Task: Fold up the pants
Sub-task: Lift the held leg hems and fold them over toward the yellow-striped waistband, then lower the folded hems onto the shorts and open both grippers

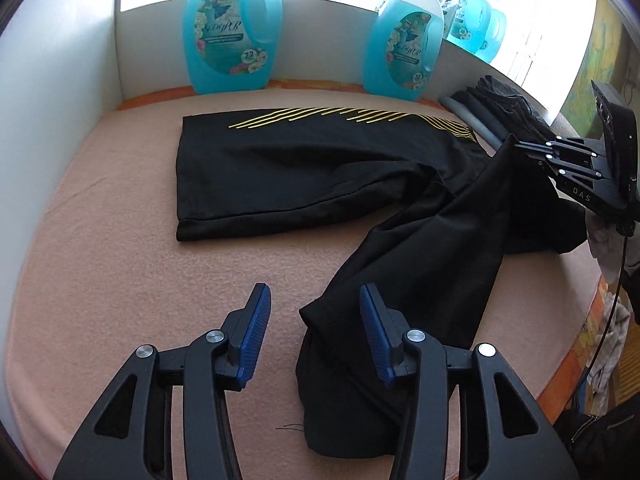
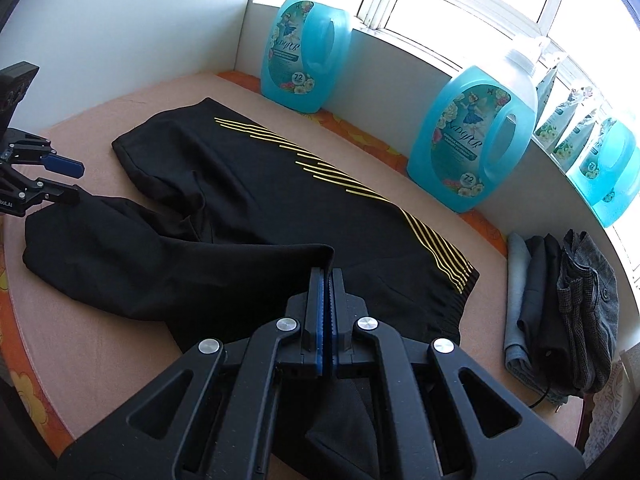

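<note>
Black pants (image 1: 304, 168) with yellow diagonal stripes lie on a pink towel-covered table (image 1: 100, 264). One leg lies flat at the back; the other leg (image 1: 404, 272) runs loose toward the near edge. My left gripper (image 1: 314, 304) is open, its blue pads either side of that leg's cuff, just above it. My right gripper (image 2: 327, 276) is shut on a fold of the pants' waist edge (image 2: 280, 252) and lifts it; it also shows in the left wrist view (image 1: 520, 146). The left gripper shows open at the left in the right wrist view (image 2: 78, 184).
Two big blue detergent bottles (image 1: 232, 36) (image 1: 404, 44) stand along the white back wall, with more on the window sill (image 2: 608, 172). A stack of folded dark clothes (image 2: 560, 312) lies at the table's right end. A white wall (image 1: 52, 92) bounds the left side.
</note>
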Demonstrator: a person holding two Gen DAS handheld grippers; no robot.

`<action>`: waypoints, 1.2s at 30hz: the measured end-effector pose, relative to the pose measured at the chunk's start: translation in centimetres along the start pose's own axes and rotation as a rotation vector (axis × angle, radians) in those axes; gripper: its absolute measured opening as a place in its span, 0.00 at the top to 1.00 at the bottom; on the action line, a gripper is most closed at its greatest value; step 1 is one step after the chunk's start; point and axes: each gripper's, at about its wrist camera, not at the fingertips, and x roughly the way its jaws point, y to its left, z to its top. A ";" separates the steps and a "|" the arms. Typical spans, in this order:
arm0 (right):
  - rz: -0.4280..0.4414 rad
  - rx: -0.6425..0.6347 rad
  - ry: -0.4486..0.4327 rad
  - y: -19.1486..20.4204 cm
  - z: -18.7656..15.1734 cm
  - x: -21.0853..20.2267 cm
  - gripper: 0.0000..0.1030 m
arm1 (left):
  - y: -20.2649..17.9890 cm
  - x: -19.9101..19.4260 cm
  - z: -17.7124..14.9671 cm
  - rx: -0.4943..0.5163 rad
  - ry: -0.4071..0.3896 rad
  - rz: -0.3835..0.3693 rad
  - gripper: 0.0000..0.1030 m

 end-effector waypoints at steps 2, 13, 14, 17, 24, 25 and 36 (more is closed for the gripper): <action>0.005 -0.002 0.000 0.1 -0.1 0.0 0.98 | -0.1 0.3 -0.3 -0.004 0.000 0.000 0.56; 0.010 0.002 0.008 0.7 -0.6 -0.2 0.98 | -1.2 -0.3 -1.0 0.016 -0.055 0.021 0.95; 0.009 0.002 0.008 0.7 -0.7 -0.3 0.98 | -1.2 -0.5 -1.1 0.015 -0.061 0.019 0.95; 0.008 0.003 0.008 0.8 -0.9 -0.4 0.98 | -1.6 -1.4 -1.2 0.009 -0.092 0.015 0.96; -0.007 0.009 -0.006 1.1 -0.9 -1.4 0.98 | -1.8 -4.9 0.2 -0.024 -0.218 -0.016 0.96; -0.010 0.008 -0.009 1.1 -0.8 -1.6 0.98 | -1.8 -5.2 0.6 -0.024 -0.230 -0.013 0.96; -0.103 0.014 -0.074 -0.9 2.5 -3.5 0.98 | 0.3 -7.4 6.0 -0.046 -0.401 0.031 0.96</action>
